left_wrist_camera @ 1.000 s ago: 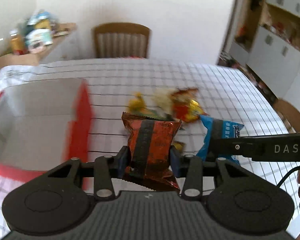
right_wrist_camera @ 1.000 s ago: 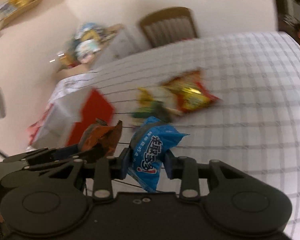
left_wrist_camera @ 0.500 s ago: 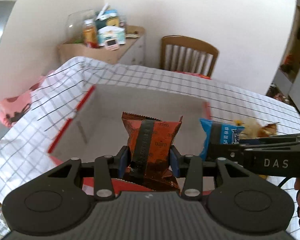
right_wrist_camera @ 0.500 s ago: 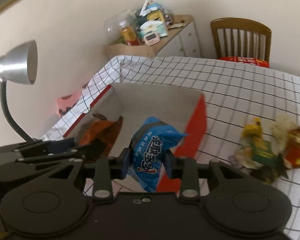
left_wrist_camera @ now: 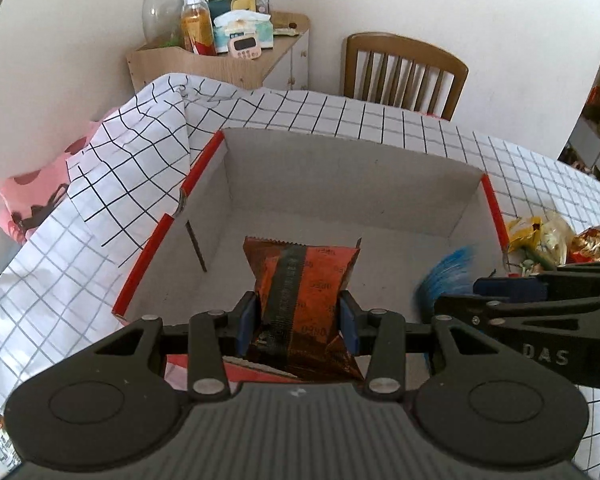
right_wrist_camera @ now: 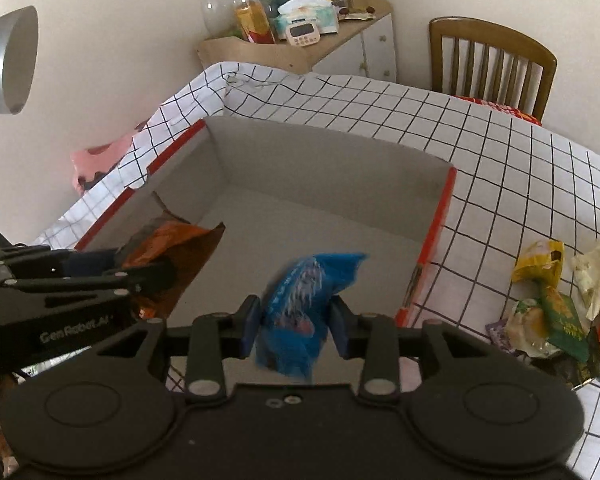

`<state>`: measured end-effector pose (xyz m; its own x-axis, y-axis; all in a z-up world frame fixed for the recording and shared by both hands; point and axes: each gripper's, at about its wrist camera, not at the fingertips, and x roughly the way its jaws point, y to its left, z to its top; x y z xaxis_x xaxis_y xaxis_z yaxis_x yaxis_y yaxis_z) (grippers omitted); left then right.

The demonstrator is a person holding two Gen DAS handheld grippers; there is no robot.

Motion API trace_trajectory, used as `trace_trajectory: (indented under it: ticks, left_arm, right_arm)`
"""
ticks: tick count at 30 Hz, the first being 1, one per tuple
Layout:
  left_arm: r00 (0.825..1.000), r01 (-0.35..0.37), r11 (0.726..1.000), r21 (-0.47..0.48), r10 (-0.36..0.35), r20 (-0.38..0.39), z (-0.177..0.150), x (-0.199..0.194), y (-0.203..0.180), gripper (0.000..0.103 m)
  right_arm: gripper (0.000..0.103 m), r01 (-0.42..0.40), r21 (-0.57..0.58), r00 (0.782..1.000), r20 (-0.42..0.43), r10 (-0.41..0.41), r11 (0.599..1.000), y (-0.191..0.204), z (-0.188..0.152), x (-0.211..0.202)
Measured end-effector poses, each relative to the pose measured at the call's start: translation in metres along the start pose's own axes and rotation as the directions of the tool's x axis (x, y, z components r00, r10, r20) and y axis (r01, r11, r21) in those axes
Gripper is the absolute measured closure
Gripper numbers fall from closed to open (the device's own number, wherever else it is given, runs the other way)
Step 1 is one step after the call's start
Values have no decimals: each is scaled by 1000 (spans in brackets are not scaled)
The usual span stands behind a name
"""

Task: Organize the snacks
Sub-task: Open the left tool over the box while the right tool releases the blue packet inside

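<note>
My left gripper (left_wrist_camera: 297, 320) is shut on an orange-brown snack packet (left_wrist_camera: 300, 284) and holds it above the near part of a red-sided cardboard box (left_wrist_camera: 340, 184). The packet also shows in the right wrist view (right_wrist_camera: 172, 248). My right gripper (right_wrist_camera: 294, 320) has its jaws spread a little around a blue snack packet (right_wrist_camera: 300, 304), which is motion-blurred and seems to be slipping down over the box (right_wrist_camera: 332, 160). The blue packet shows as a blur in the left wrist view (left_wrist_camera: 444, 276). The box interior looks bare.
A pile of loose snack packets (right_wrist_camera: 556, 312) lies on the checked tablecloth (right_wrist_camera: 520, 184) right of the box. A wooden chair (right_wrist_camera: 492, 64) stands at the table's far side. A cluttered sideboard (right_wrist_camera: 300, 40) is against the wall. A lamp (right_wrist_camera: 8, 60) hangs at the left.
Both grippers moved further over the box with their packets. The right jaws have widened and the blue packet is now blurred and loose between them. The left grip is unchanged.
</note>
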<state>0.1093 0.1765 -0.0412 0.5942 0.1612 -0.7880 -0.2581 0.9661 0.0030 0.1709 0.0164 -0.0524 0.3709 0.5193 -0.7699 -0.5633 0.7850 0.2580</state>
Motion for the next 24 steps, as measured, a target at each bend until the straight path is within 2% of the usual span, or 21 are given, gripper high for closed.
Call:
trace_trajectory:
  ticks: [7,9,10,11,24]
  left_arm:
    - [1000,9,1000,29,-9,9,-4,-3,-10,59]
    - [1000,16,999,37,-17,25,-5,-9,-15,49]
    - [999,17,999,38,-19,32,-5,-12,-16,42]
    - [999,19,999,39,-20,39,-6,-15,-18,41]
    - [996,51,998,44,-54,77,-9,-42,-36,40]
  right_arm:
    - [44,12,32,1000,25,-13,999,-7,-8,-18]
    - [42,-1,32,999,38,0,999,-9,-10,-25]
    - [39,4,33,999,44,-5,999,-8,-11,-28]
    - [34,13,33,999,51,-15,999,-8,-12,-32]
    - [24,2,70,992,127,-11,998,-26,-26,-79]
